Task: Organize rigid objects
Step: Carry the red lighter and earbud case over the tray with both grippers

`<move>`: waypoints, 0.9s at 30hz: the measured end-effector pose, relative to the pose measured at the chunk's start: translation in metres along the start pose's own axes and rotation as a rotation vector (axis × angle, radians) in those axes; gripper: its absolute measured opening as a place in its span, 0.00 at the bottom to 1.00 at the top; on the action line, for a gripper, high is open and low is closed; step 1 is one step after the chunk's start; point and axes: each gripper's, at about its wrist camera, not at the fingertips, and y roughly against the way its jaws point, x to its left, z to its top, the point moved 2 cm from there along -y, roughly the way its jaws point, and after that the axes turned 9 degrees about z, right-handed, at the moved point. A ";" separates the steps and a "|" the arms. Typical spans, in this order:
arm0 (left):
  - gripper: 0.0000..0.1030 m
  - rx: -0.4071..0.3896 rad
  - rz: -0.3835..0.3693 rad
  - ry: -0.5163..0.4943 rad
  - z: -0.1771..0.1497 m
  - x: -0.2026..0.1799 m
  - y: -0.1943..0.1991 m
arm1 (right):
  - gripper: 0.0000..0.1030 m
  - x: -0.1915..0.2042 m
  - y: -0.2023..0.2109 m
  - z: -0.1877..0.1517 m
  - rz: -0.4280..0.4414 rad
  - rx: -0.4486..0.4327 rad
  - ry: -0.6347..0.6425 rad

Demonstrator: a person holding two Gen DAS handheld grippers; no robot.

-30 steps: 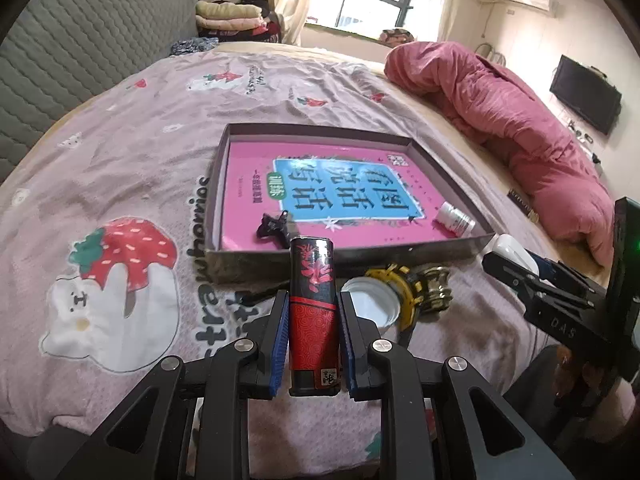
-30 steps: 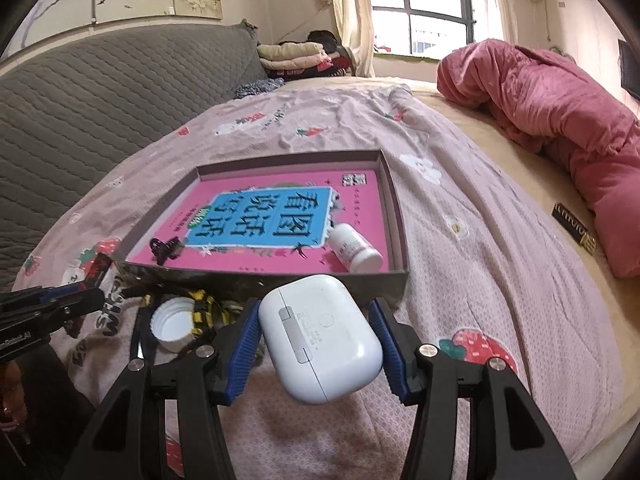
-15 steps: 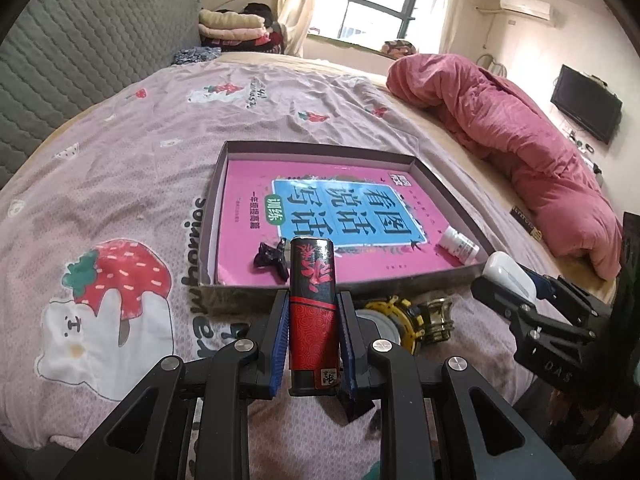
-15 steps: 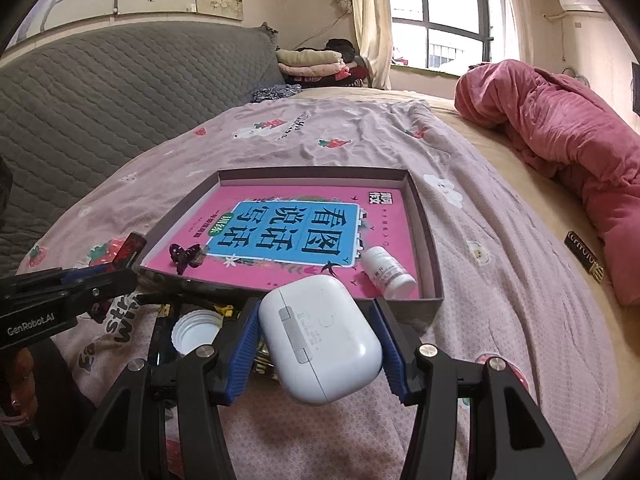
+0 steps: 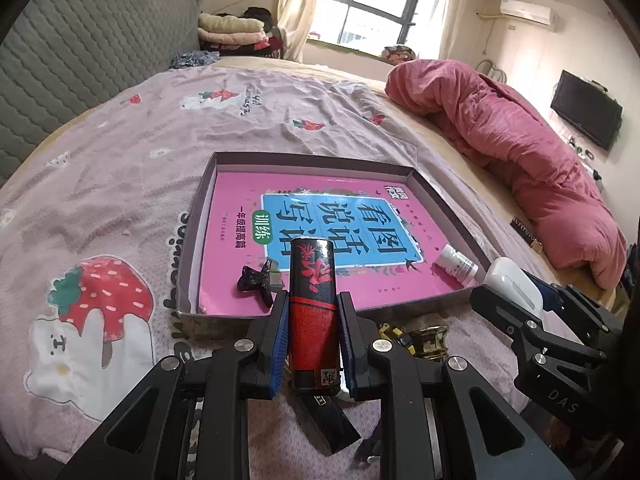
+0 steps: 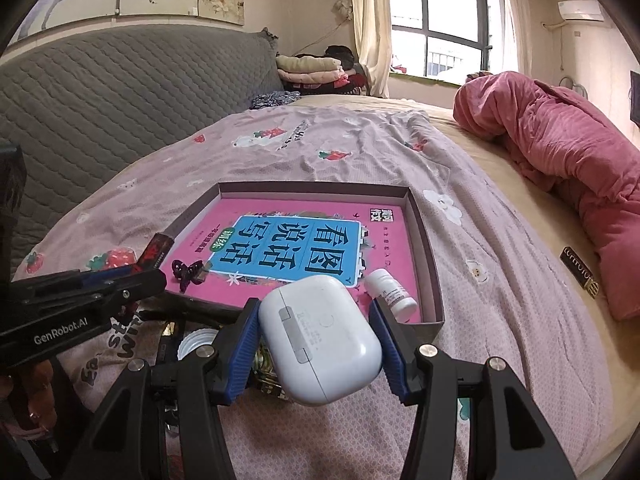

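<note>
My left gripper (image 5: 313, 344) is shut on a red and black lighter (image 5: 313, 300), held above the bed just before the near wall of the shallow grey box (image 5: 208, 184). My right gripper (image 6: 316, 344) is shut on a white earbud case (image 6: 320, 336), also in the left wrist view (image 5: 512, 284), near the box's right front corner. The box (image 6: 424, 232) holds a pink book (image 5: 320, 216), a black hair clip (image 5: 256, 280) and a small white bottle (image 5: 456, 262). The left gripper (image 6: 132, 274) shows at the left of the right wrist view.
A white cap (image 6: 198, 344), a yellow and black object (image 5: 394, 332) and a brass-coloured object (image 5: 430, 340) lie on the bedsheet in front of the box. A pink quilt (image 5: 520, 140) lies at right. A dark label (image 6: 580, 272) lies on the bed.
Both grippers have risen and moved forward toward the box, each still holding its object. The box looks nearer and the loose items in front sit lower in view.
</note>
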 end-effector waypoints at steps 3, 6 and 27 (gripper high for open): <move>0.22 -0.006 0.008 0.001 0.003 0.001 -0.002 | 0.53 0.002 -0.001 0.004 -0.008 -0.003 0.004; 0.22 -0.029 0.026 -0.019 0.006 -0.002 -0.002 | 0.53 0.003 -0.001 0.007 -0.015 -0.005 0.010; 0.22 0.010 0.033 -0.031 0.030 -0.013 -0.044 | 0.53 -0.012 -0.023 0.029 -0.081 0.020 -0.051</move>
